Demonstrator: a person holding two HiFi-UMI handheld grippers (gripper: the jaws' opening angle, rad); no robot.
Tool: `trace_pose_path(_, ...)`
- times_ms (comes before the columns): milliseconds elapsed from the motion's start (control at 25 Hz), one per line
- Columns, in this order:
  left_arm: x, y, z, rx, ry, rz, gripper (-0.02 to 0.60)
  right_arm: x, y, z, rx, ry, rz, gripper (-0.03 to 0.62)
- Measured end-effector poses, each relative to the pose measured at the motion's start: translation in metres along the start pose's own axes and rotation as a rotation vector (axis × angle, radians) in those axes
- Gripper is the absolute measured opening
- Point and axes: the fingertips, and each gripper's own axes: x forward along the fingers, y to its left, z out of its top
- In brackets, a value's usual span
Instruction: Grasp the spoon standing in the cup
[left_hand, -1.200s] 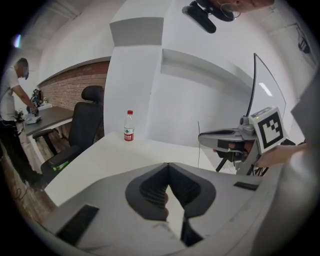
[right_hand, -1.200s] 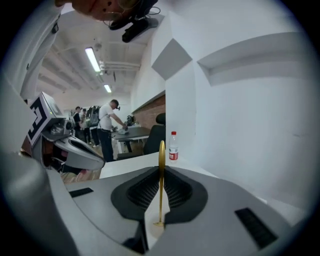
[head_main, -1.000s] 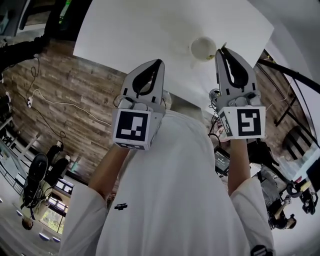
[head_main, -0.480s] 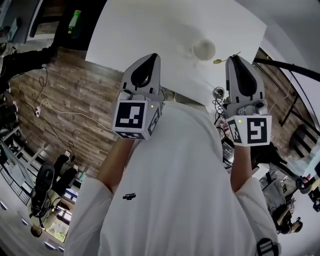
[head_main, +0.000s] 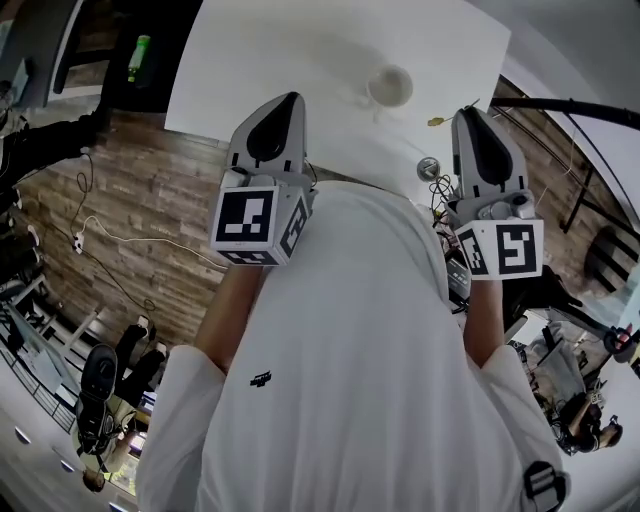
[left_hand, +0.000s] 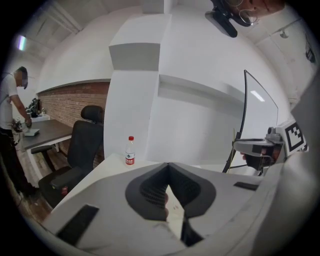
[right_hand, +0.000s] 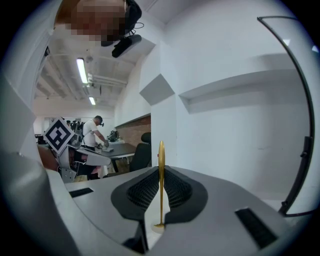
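spoon (right_hand: 161, 152), slim gold metal, clamped by right tool (right_hand: 160, 172), ribbed black pads (right_hand: 145, 191)

Glossy gold spoon (right_hand: 160, 185), seemingly metal; matt white table (head_main: 300, 60).

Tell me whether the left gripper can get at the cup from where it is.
Probably yes. The cup stands on the white table ahead and right of the left gripper, bare tabletop between them. The left jaws are together and empty; the right gripper, holding the spoon, sits aside.

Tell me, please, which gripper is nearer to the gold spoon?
Right. The right gripper clamps the spoon between its jaws; the left gripper is off to its left, apart.
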Motion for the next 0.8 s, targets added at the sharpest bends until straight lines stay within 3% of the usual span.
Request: trace_pose_path(800, 0.015, -0.055, -0.005, 0.026, 0.025, -0.129, -0.003, -0.031, -0.003, -0.018, 0.036, 0.016, 0.020, 0.032)
